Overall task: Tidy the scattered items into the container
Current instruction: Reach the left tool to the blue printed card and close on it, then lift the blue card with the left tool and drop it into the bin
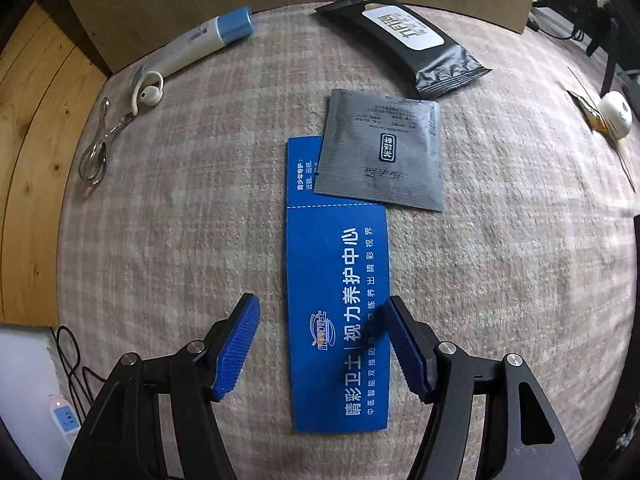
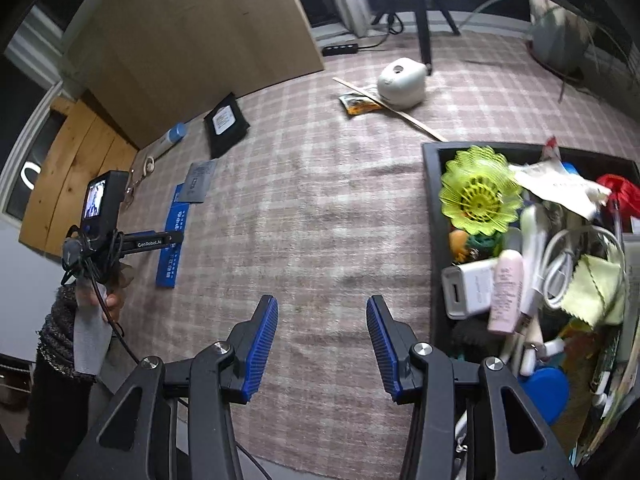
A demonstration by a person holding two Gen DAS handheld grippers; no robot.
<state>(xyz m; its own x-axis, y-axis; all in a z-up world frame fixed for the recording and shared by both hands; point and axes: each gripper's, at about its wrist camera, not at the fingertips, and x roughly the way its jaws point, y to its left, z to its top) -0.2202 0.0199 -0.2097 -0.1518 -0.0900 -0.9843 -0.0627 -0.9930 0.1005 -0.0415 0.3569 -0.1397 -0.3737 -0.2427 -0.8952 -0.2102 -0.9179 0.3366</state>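
Left gripper (image 1: 322, 346), fingers spread astride the flat blue card (image 1: 338, 300): lower and pinch its long edges; right gripper (image 2: 322, 346), spread, holds nothing.

Both views are dim and cool-toned, with soft, even light and only faint shadows on the checked rug (image 1: 200, 216). Fisheye bending curves everything toward the rims, and black vignetting fills the corners, heaviest at 10 and 2 o'clock. The container (image 2: 431, 216) contents smear slightly at 3 o'clock in the right wrist view; centres stay sharp.
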